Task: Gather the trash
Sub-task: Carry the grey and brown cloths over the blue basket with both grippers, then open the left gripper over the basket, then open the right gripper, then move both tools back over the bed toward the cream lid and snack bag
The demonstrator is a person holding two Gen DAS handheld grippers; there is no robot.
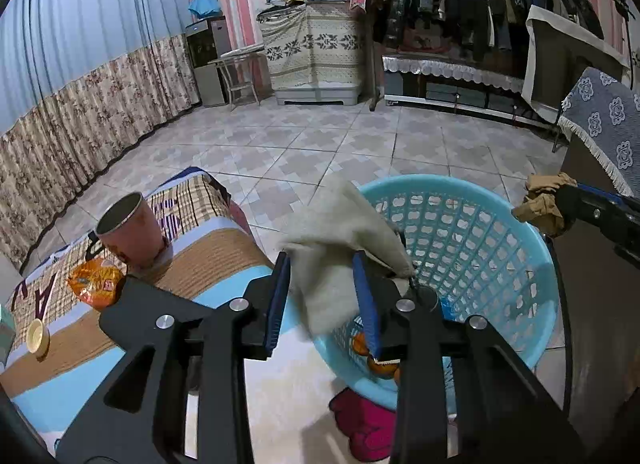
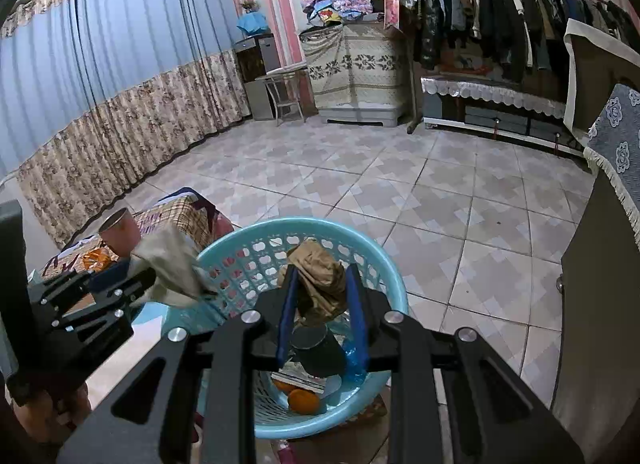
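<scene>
Both hand-held grippers are hovering over the basket [image 2: 384, 276]: the left hand-held gripper [image 1: 324, 296] is loosely holding a grey rag [image 1: 340, 240], the right hand-held gripper [image 2: 322, 320] is pinching brown paper [image 2: 320, 276]; next, releasing both.

Each gripper [image 1: 324, 296] [image 2: 322, 316] is black metal with blue pads and silver screws.

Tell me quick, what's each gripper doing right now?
Left gripper: grey paper between its jaws; grip cannot be told.
Right gripper: closed on brown paper.
</scene>
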